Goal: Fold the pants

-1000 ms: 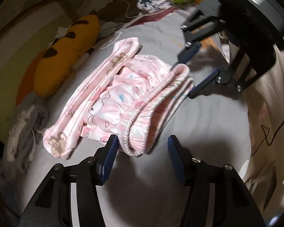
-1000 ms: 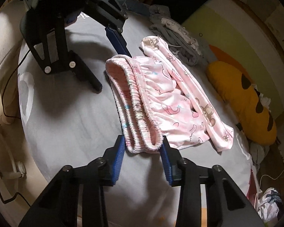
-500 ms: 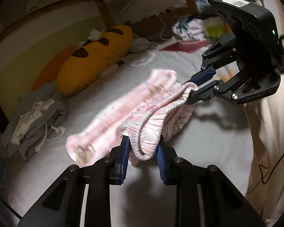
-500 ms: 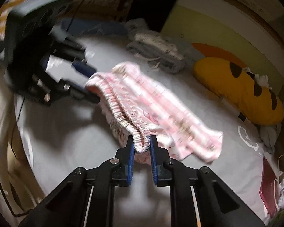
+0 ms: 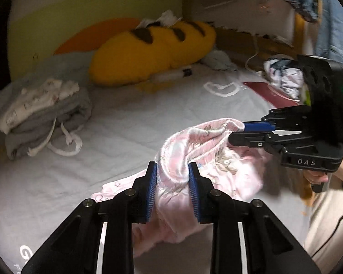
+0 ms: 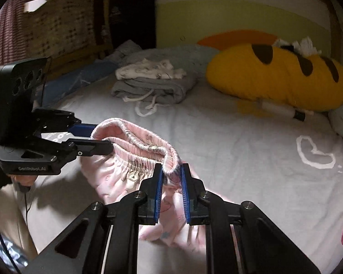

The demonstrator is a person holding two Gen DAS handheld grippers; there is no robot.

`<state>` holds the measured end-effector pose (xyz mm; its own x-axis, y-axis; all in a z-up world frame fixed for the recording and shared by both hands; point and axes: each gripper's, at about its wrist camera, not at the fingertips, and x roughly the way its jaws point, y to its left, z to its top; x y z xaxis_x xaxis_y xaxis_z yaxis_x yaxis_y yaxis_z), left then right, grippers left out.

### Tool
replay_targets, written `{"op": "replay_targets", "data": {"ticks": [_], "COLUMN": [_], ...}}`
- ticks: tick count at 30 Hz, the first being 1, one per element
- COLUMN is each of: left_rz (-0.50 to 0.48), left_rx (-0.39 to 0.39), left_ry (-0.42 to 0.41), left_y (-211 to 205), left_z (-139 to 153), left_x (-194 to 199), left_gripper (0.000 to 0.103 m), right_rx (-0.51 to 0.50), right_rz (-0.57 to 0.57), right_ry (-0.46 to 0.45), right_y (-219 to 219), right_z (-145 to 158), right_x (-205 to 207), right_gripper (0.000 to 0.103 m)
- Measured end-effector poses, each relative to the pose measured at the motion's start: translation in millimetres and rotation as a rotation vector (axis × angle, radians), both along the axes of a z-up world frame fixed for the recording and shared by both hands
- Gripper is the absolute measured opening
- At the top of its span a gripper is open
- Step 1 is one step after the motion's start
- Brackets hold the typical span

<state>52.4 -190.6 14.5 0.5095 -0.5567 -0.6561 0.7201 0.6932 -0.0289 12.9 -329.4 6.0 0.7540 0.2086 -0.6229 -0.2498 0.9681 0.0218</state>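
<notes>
**Left wrist view: pants held up by the waistband, fold not yet laid**

Step in hand, as judged: lifting the pants off the sheet by the waistband, before a fold.

Left gripper at lower centre of the frame, a thick bunch of waistband between its blue ribbed pads and touching both. Jaws opening a little, cloth not dropped. Right gripper at lower centre of the right wrist view, clenched on the other end of the same waistband.

Pants hanging between the two grippers, right of centre in the left wrist view. One leg trailing down onto the sheet at lower left of them.

Next move, as a judgement: firmer hold on the left, waistband pulled straight and level, legs laid flat, then waist brought over toward the hems.

Pants: thin, glossy pink cloth with small printed animals, limp and probably slippery. Gathered, ribbed elastic at the waist.

Sheet: pale, soft, lightly quilted.

Pillow at upper centre: yellow plush, loaf-shaped, dark brown patches.

Clothes at left: grey, folded, white drawstring.
</notes>
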Motion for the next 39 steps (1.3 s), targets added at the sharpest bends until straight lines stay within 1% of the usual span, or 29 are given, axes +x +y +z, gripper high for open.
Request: {"op": "replay_targets", "data": {"ticks": [2,3,4,6,8,9,11,13,18,22,24,25,27,29,30,33,34,35,36,37,38,39], "left_rz": [0.048,0.083,0.110,0.139,0.148,0.143,0.130,0.107,0.089,0.101,0.109,0.113,0.127,0.139,0.140,0.156,0.163,0.166,0.167,0.164,0.156,0.145], "left_rx": [0.033,0.044,0.029,-0.027,-0.080,-0.098,-0.116,-0.125,-0.111,-0.089,-0.083,-0.080,-0.064,-0.046,-0.043,-0.039,-0.042,-0.047,-0.051,-0.053,-0.059,-0.069], "left_ry": [0.012,0.025,0.047,0.093,0.096,0.088,0.079,0.083,0.109,0.057,0.034,0.025,-0.014,-0.044,-0.050,-0.032,-0.022,-0.008,0.008,0.025,0.044,0.060], "left_y": [-3,-2,2,13,28,35,45,54,57,57,55,55,52,51,50,51,52,54,55,56,56,57], "left_z": [-10,-15,-18,-17,-11,-7,-2,-1,-2,1,3,4,4,3,3,-3,-6,-9,-12,-14,-16,-18], "left_x": [9,15,21,27,23,17,5,-9,-36,-50,-54,-55,-60,-62,-62,-56,-54,-51,-48,-47,-45,-44], "left_gripper": [0.029,0.031,0.031,0.035,0.037,0.041,0.043,0.042,0.042,0.042,0.044,0.046,0.061,0.070,0.072,0.072,0.072,0.066,0.055,0.050,0.040,0.036], "right_rx": [-0.036,-0.056,-0.067,-0.047,-0.037,-0.021,0.032,0.090,0.171,0.190,0.189,0.196,0.213,0.198,0.183,0.165,0.159,0.158,0.158,0.160,0.160,0.157], "right_rz": [-0.072,-0.119,-0.160,-0.203,-0.229,-0.238,-0.249,-0.235,-0.245,-0.278,-0.302,-0.313,-0.320,-0.330,-0.326,-0.281,-0.263,-0.246,-0.224,-0.210,-0.202,-0.196], "right_ry": [0.018,0.023,0.017,-0.008,-0.031,-0.039,-0.043,-0.036,-0.044,-0.041,-0.040,-0.034,-0.033,-0.041,-0.040,0.001,0.024,0.043,0.072,0.092,0.102,0.106], "right_y": [-3,-5,-8,-17,-24,-28,-37,-42,-48,-53,-57,-59,-63,-63,-61,-54,-51,-49,-46,-44,-42,-40], "right_z": [-5,-8,-8,-4,2,5,11,15,24,23,22,21,20,20,19,11,7,3,-2,-6,-9,-11], "right_x": [13,15,17,13,6,1,-11,-26,-55,-71,-79,-83,-88,-95,-97,-94,-91,-88,-86,-84,-83,-83], "right_gripper": [0.020,0.031,0.041,0.056,0.056,0.056,0.056,0.056,0.056,0.056,0.056,0.056,0.056,0.056,0.056,0.056,0.051,0.047,0.039,0.035,0.035,0.034]}}
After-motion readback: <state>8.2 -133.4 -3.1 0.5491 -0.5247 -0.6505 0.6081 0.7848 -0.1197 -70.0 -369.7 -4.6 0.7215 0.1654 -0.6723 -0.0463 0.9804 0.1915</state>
